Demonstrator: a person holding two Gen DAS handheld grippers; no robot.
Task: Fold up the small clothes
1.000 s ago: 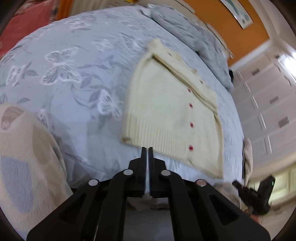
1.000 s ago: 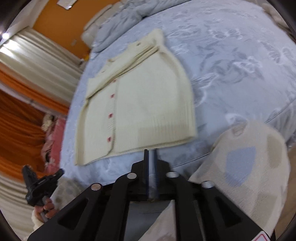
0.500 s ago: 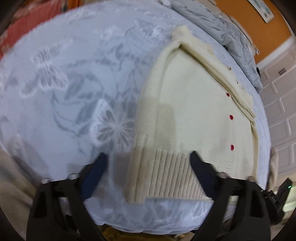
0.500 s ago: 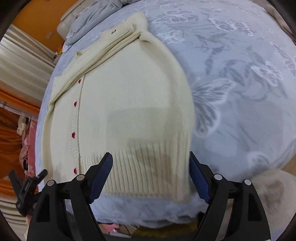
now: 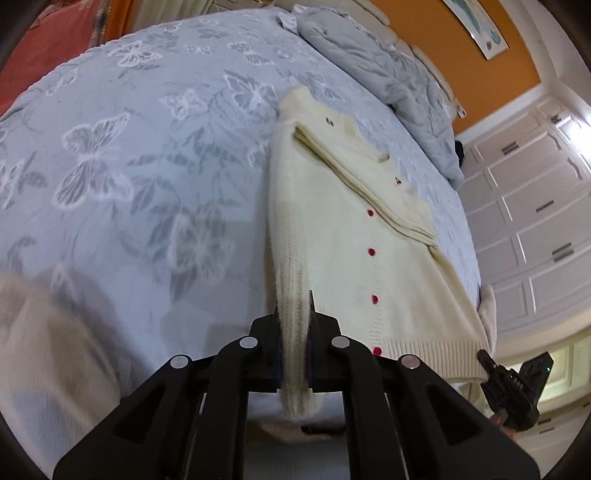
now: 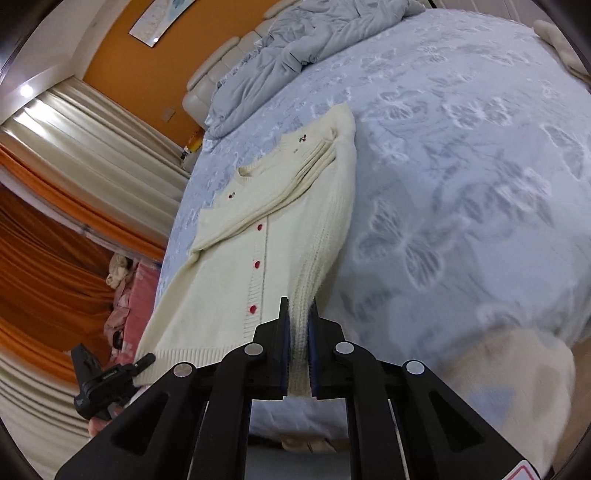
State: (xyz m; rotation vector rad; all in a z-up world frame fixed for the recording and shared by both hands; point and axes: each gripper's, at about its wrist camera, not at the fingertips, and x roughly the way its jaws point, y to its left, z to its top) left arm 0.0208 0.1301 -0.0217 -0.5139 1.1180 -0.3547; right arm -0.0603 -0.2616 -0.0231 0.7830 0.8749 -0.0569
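While both tools (image 5: 293,314) (image 6: 298,317) pinch the cardigan (image 5: 354,236) hem (lifted), bedspread (image 5: 147,166) lies open

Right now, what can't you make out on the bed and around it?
- Emblem on the cardigan chest: too small in both wrist views.
- The picture on the wall: cut off by the top edge, left wrist view.
- The pale cloth at lower left: blurred, left wrist view; unclear what it is.
- Underside of the cardigan: hidden against the bedspread.

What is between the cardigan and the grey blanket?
Only bare sheet with butterflies on it. Nothing else lies between the cardigan and the blanket. Both wrist views show that gap.
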